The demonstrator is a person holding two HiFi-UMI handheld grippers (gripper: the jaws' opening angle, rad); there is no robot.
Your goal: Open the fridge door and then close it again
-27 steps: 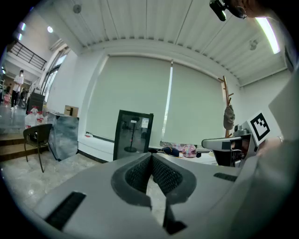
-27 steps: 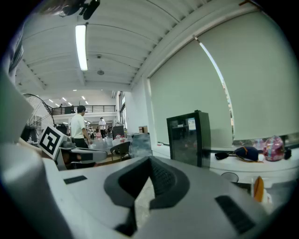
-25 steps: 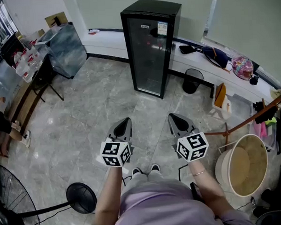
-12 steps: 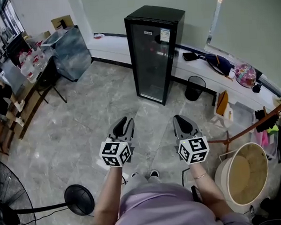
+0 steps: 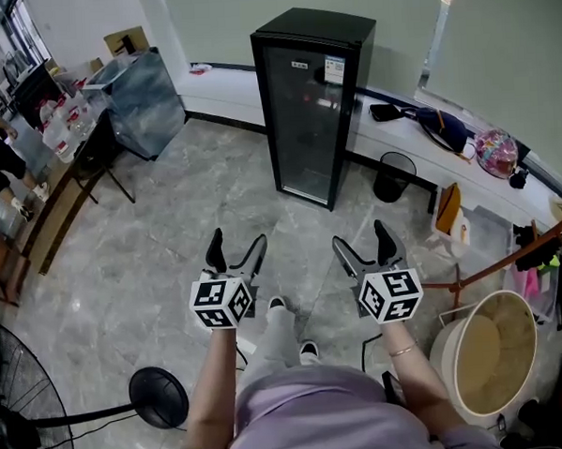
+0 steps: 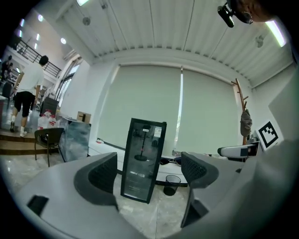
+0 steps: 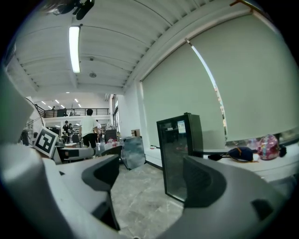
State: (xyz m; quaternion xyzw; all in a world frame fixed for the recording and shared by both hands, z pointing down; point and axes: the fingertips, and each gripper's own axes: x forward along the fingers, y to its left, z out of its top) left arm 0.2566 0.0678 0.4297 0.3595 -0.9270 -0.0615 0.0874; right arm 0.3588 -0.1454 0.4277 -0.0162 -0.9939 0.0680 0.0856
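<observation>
Fingers of the left gripper and right gripper have just been opening, standing wide, gripping nothing | tall black glass-door fridge standing shut on the grey marble floor, well apart ahead | door probably resisting at its seal, glass fragile; aiming for its side edge, no handle showing.

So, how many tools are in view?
2. The left tool is low centre-left in the head view, the right tool centre-right. Both have just been opening, with nothing between them.
</observation>
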